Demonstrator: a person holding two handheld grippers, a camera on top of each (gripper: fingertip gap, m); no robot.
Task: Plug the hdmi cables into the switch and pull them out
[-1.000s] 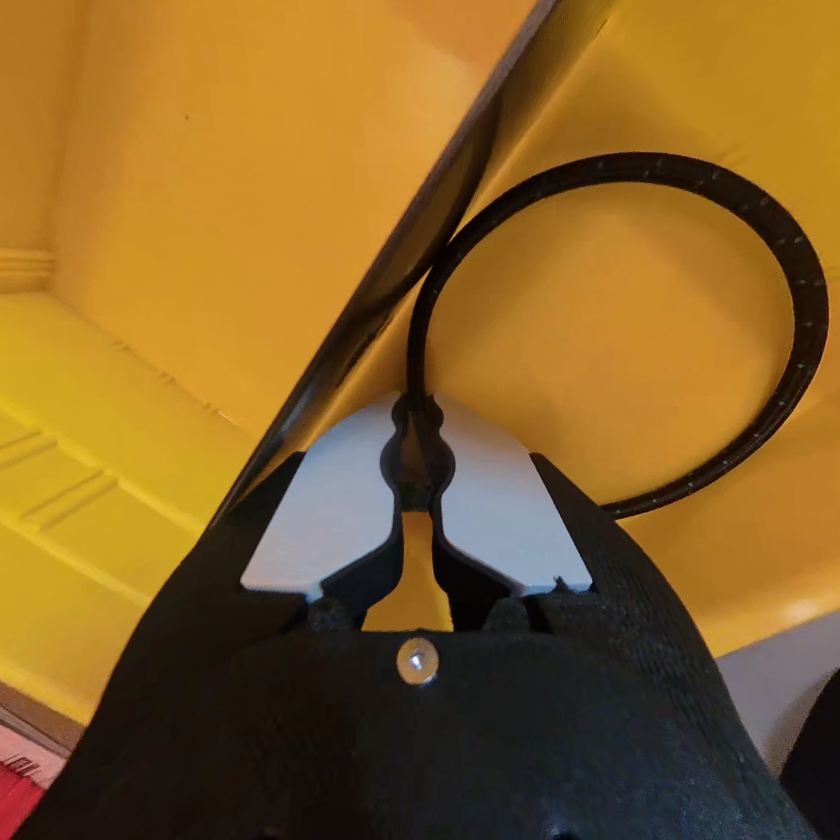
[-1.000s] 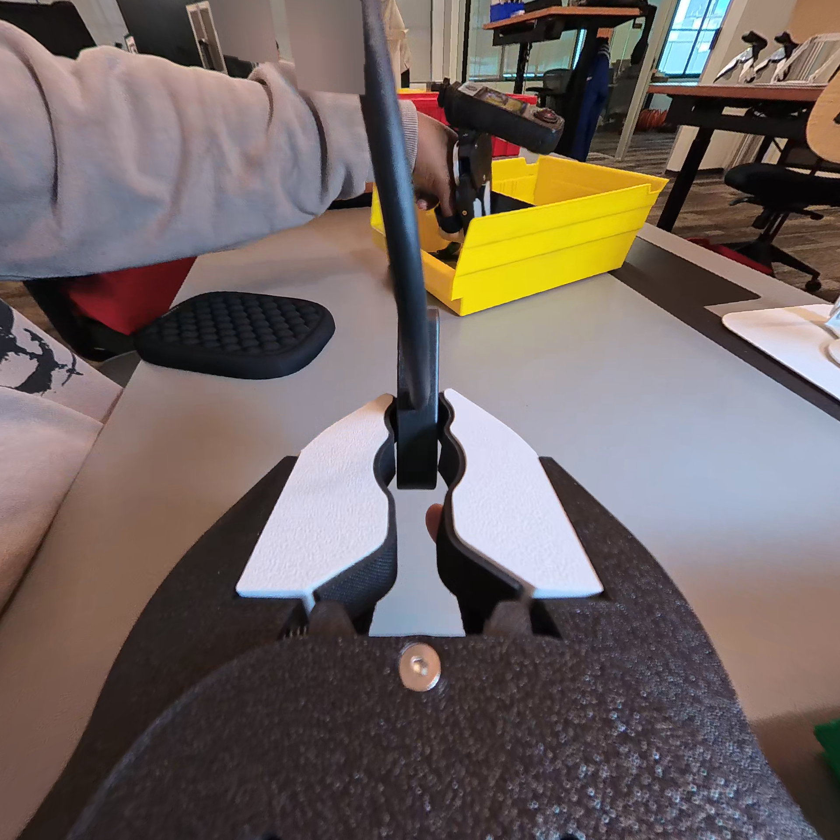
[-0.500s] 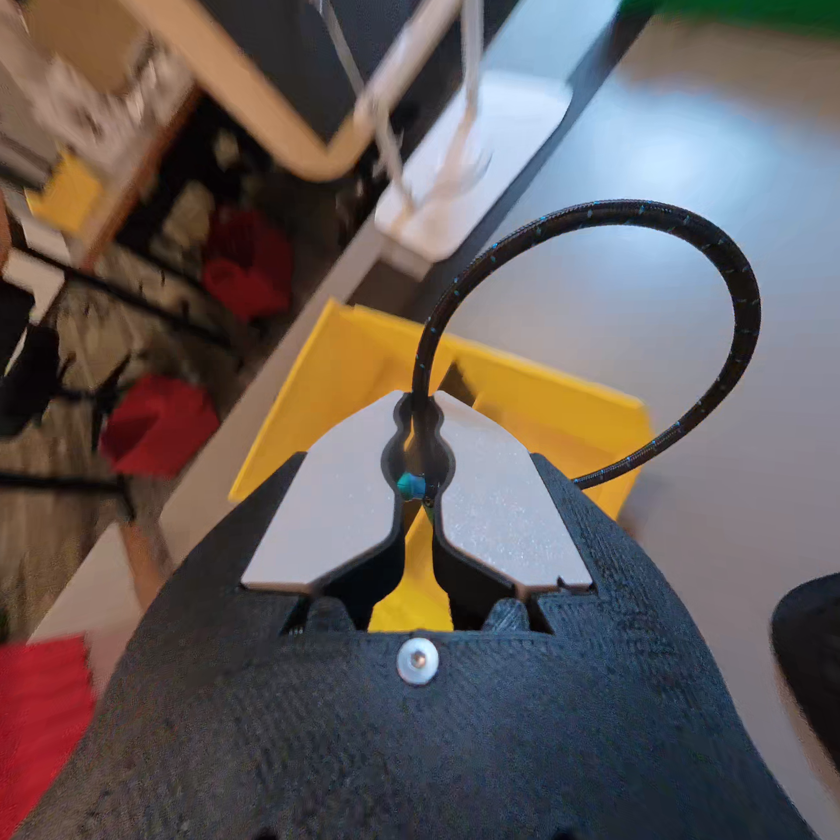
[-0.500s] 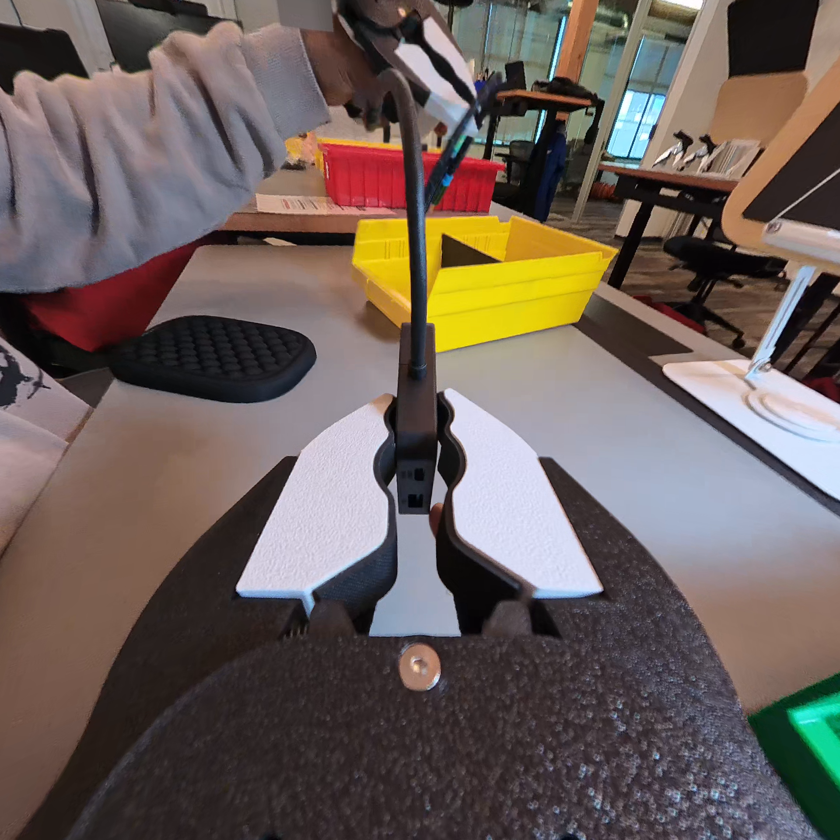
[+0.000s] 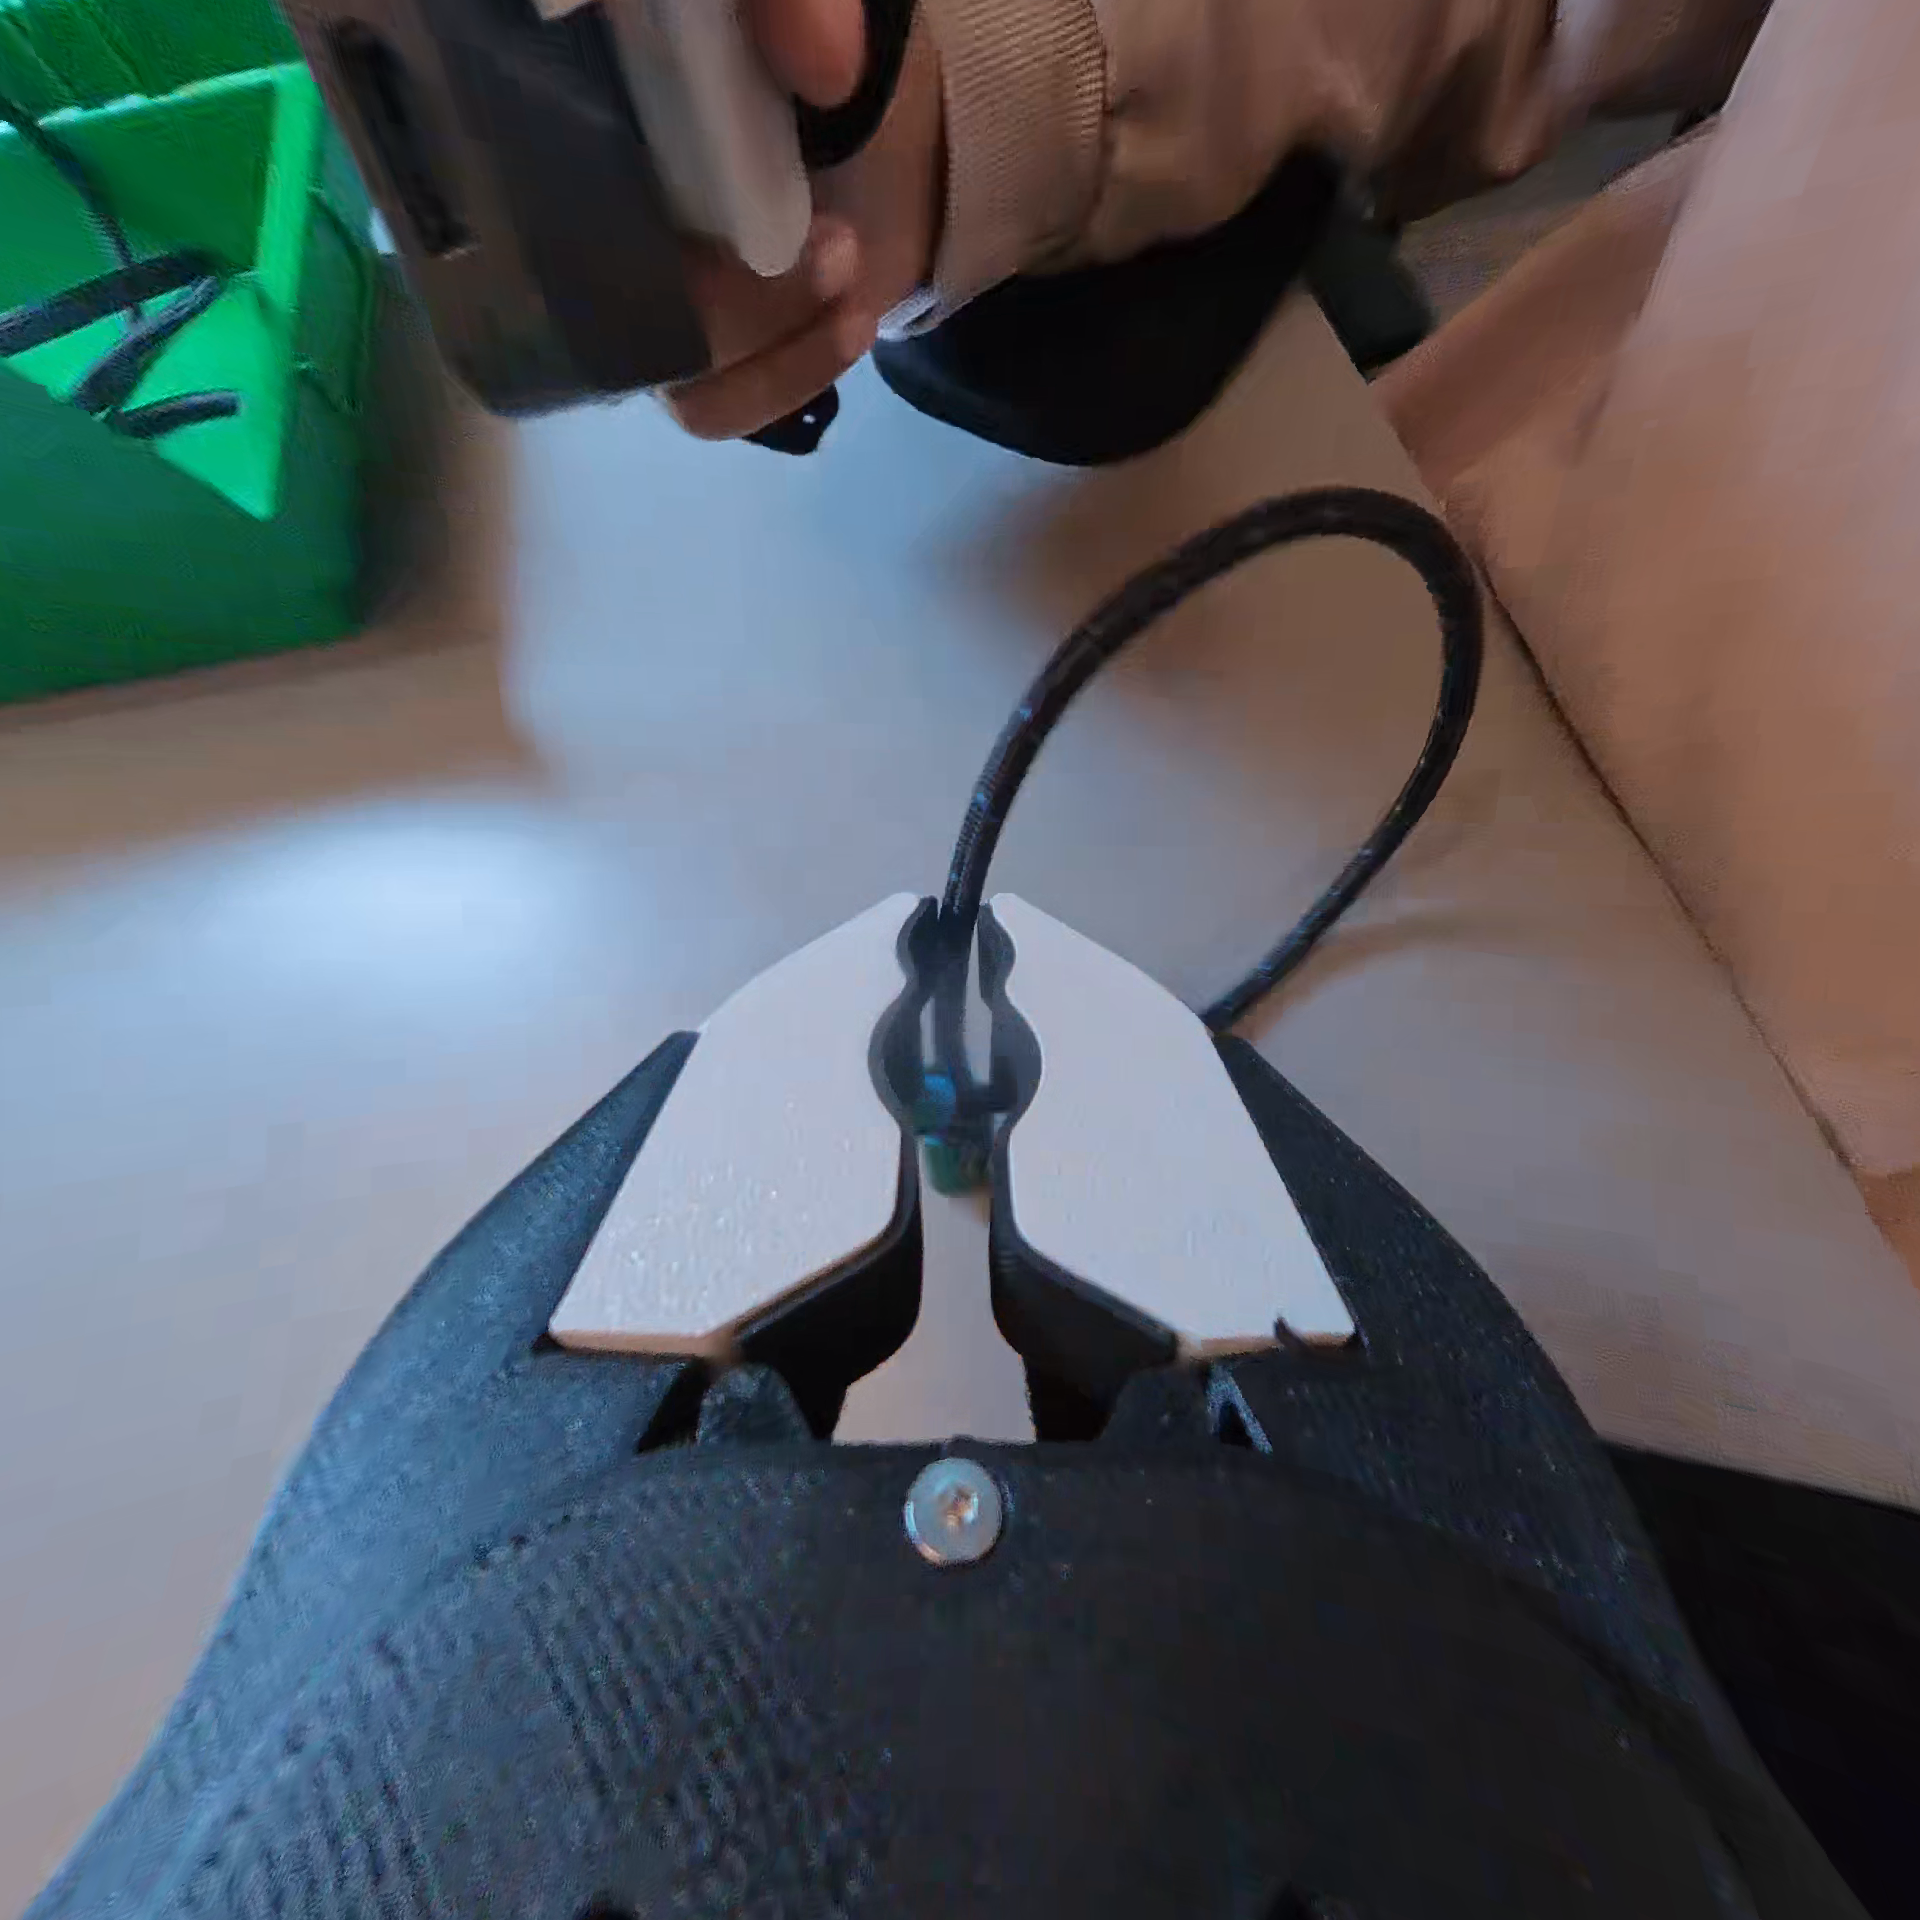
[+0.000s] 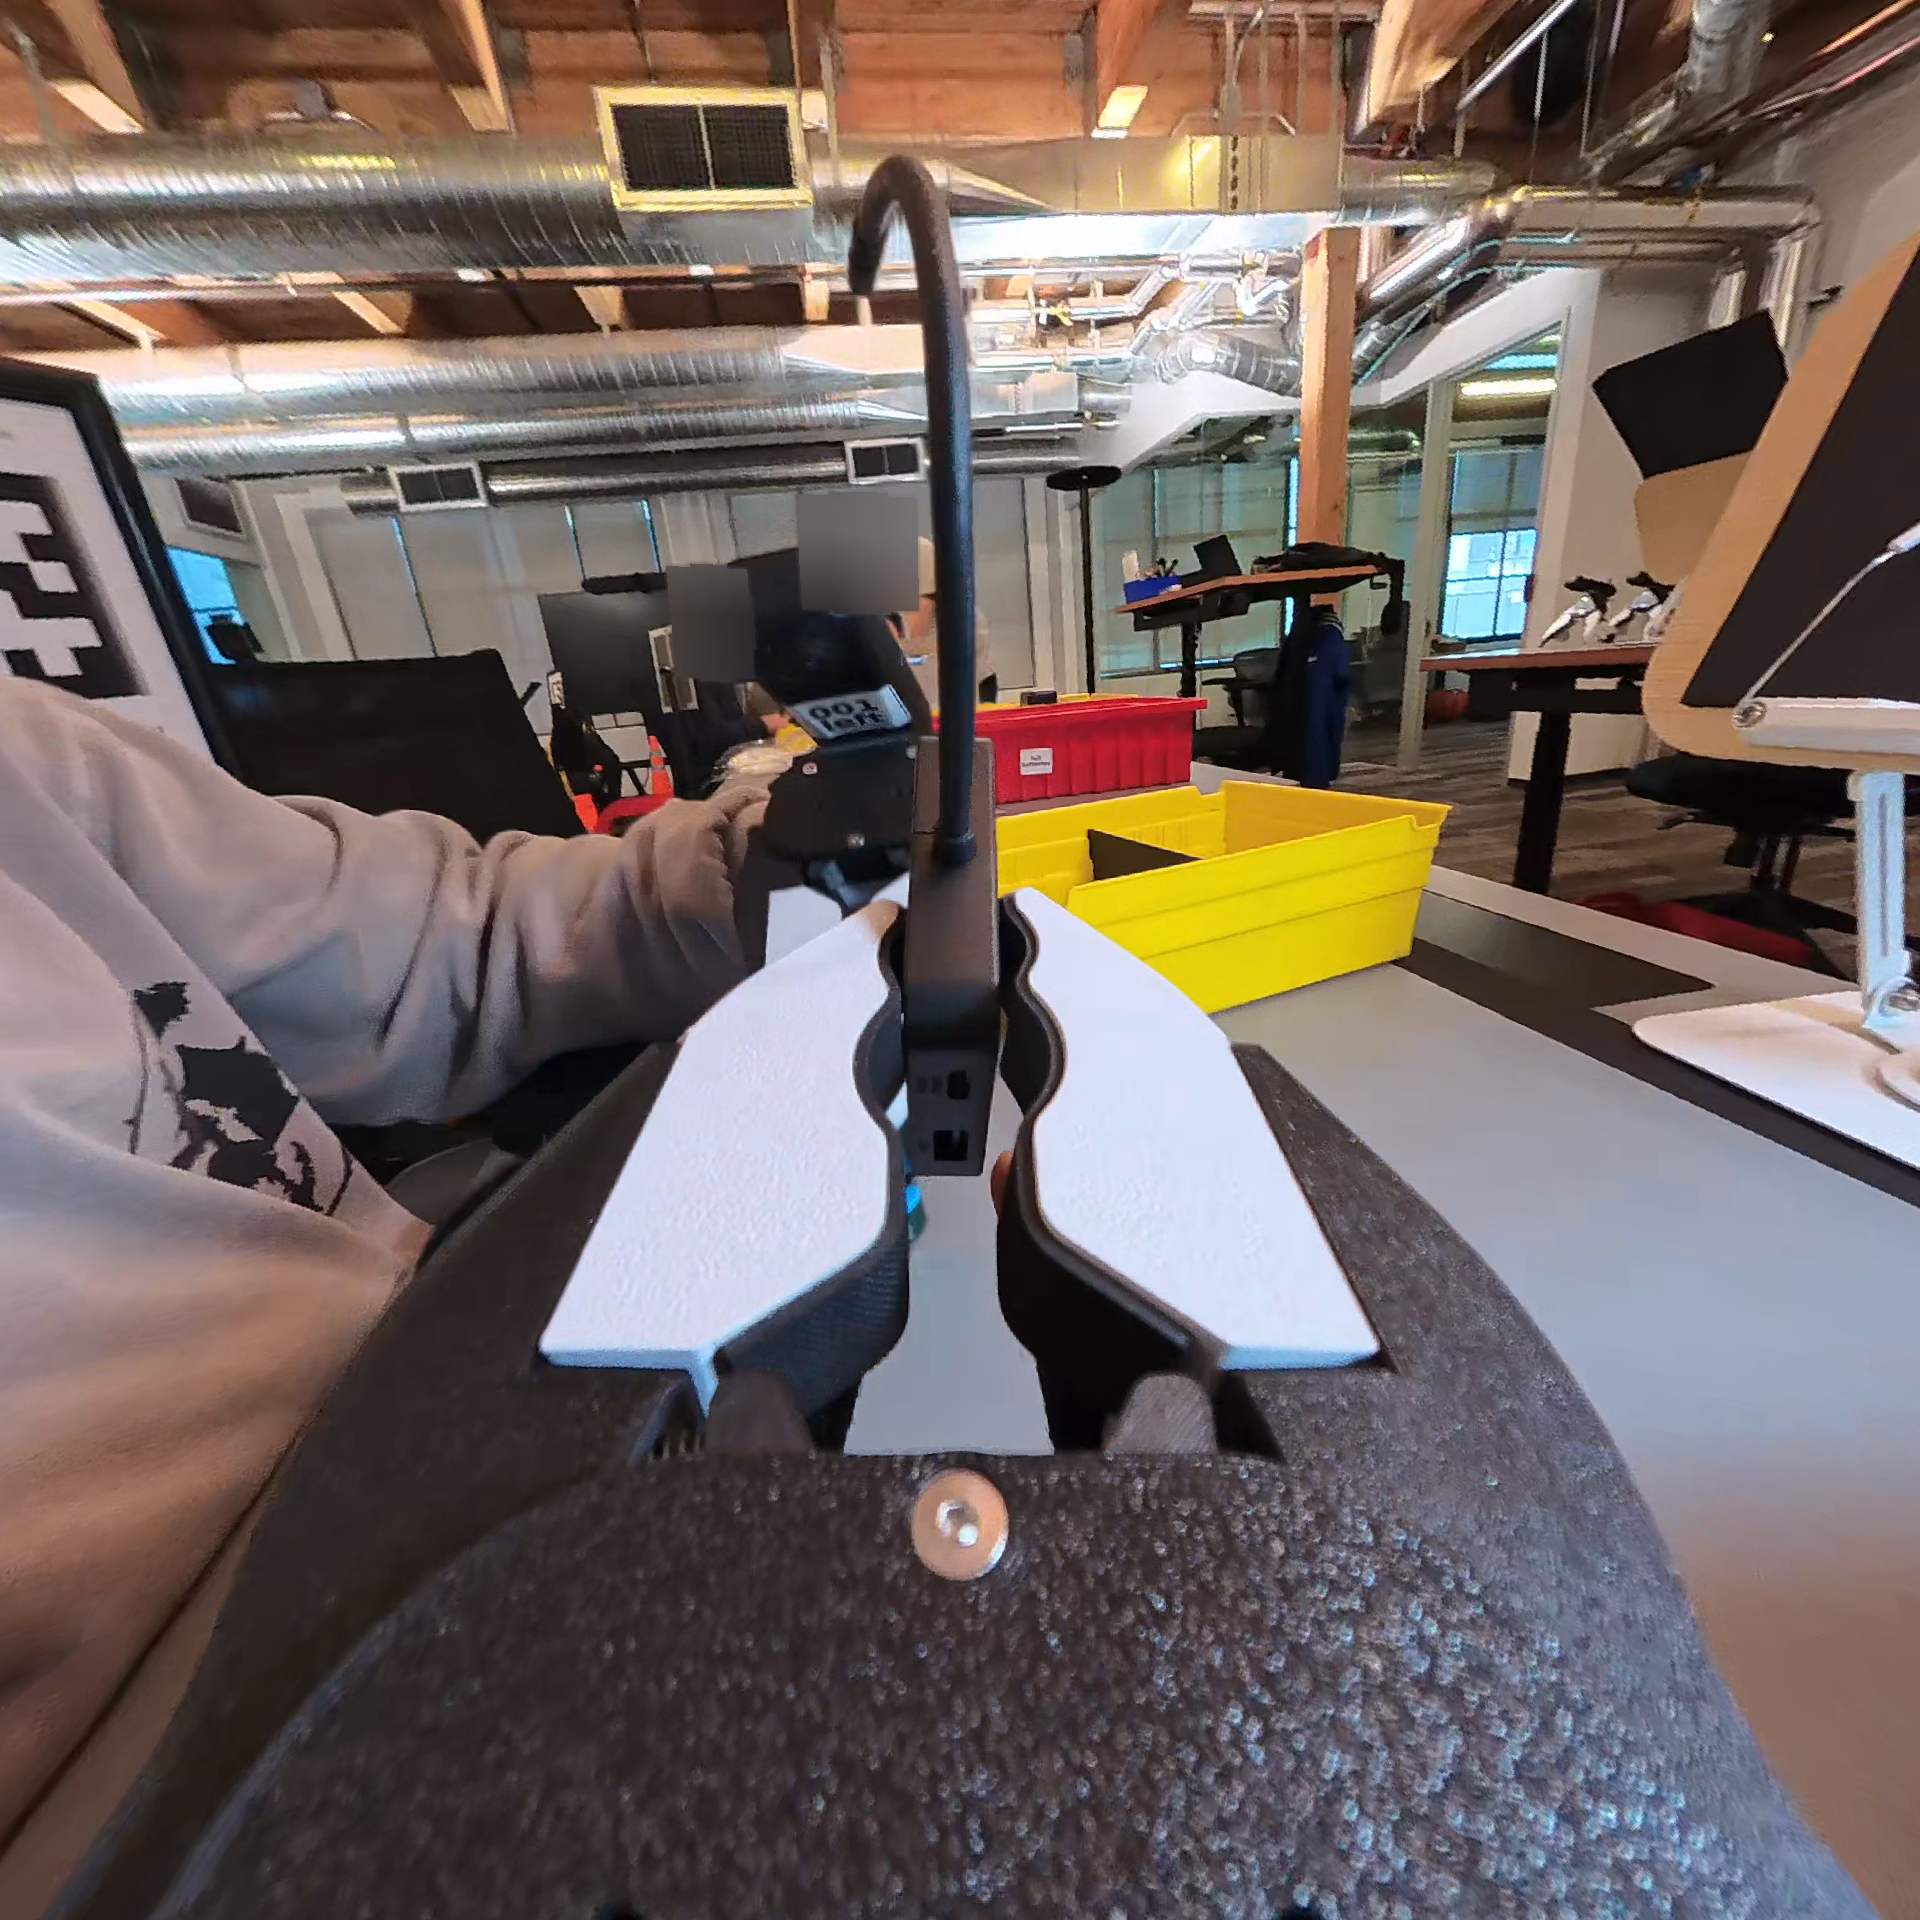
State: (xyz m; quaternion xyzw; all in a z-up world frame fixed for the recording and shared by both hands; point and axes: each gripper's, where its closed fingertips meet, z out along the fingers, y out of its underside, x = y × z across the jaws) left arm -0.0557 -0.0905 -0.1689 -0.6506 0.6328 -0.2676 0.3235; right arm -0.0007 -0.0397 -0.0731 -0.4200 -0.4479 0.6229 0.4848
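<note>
Holding the switch (image 6: 951,997) tight in the right gripper (image 6: 951,914), cable (image 5: 1226,748) pinched in the left gripper (image 5: 951,914); not plugged in; next, line plug up with a port

Black switch (image 6: 951,997) upright between white tongs, braided black cable (image 5: 1351,748) looping, teal-tipped

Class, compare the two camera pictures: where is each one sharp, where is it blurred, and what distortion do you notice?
Left wrist view: the fingers and looped cable are fairly sharp, while the green bin and the hand above are smeared by blur. Right wrist view: the black switch is crisp, the ceiling ducts bow from the wide lens, and the edges are softer.
</note>
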